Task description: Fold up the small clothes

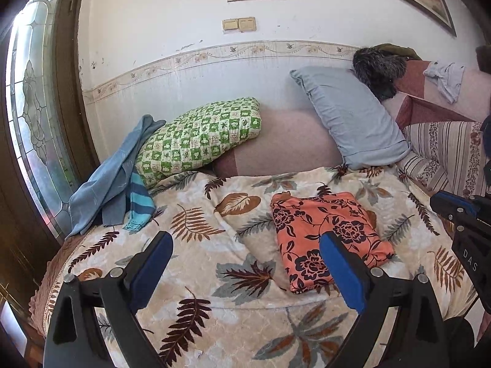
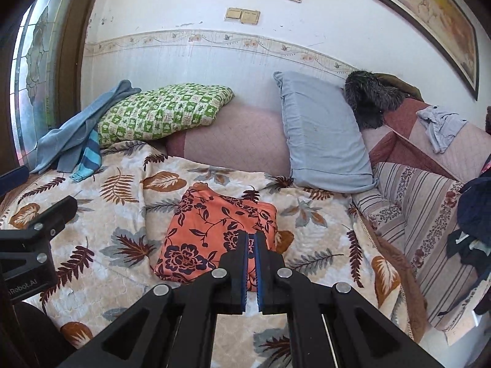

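Observation:
An orange garment with a dark flower print (image 1: 328, 233) (image 2: 214, 230) lies folded into a neat rectangle on the leaf-patterned blanket (image 1: 196, 224) (image 2: 122, 214). My left gripper (image 1: 247, 242) hovers above the blanket, open, with nothing between its blue pads; its right finger overlaps the garment's near edge in the view. My right gripper (image 2: 251, 235) is shut and empty, raised just in front of the garment's near right corner. It shows in the left wrist view at the right edge (image 1: 445, 204).
A blue cloth with a striped sleeve (image 1: 113, 181) (image 2: 76, 141) is heaped at the blanket's far left beside a green checked pillow (image 1: 199, 141). A grey-blue pillow (image 1: 353, 116), a fur-trimmed coat (image 2: 371, 98), a pale garment (image 2: 442, 128) and dark clothes (image 2: 472, 214) lie on the right.

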{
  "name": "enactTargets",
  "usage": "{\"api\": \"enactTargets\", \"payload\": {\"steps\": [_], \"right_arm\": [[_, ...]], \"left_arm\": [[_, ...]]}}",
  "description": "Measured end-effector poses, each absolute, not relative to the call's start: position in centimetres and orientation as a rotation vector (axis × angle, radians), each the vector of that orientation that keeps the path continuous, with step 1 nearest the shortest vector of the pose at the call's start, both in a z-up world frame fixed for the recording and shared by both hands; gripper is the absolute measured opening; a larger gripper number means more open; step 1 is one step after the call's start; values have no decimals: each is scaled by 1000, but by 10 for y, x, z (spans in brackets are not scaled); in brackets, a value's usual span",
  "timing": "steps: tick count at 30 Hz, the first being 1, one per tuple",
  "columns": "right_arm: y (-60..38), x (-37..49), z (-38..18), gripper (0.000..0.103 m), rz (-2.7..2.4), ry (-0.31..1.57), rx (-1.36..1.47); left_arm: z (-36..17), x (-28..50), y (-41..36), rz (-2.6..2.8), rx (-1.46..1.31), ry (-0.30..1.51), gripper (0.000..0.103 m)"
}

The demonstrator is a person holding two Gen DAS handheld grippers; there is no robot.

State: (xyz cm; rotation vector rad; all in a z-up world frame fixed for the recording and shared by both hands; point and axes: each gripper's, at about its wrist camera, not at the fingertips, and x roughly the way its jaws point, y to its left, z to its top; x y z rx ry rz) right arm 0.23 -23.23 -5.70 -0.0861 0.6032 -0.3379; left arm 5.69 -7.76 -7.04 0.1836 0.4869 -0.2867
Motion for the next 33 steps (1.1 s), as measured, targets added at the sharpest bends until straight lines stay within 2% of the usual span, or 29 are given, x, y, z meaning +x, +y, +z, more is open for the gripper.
{"api": "enactTargets", "payload": {"steps": [14, 33], "right_arm": [[-239, 21, -77, 6, -350, 637, -107], [-232, 6, -61, 6, -354, 598, -120]], "left_arm": [[-91, 73, -86, -282, 192, 538, 96], [-78, 58, -84, -286, 184, 509, 96]]}}
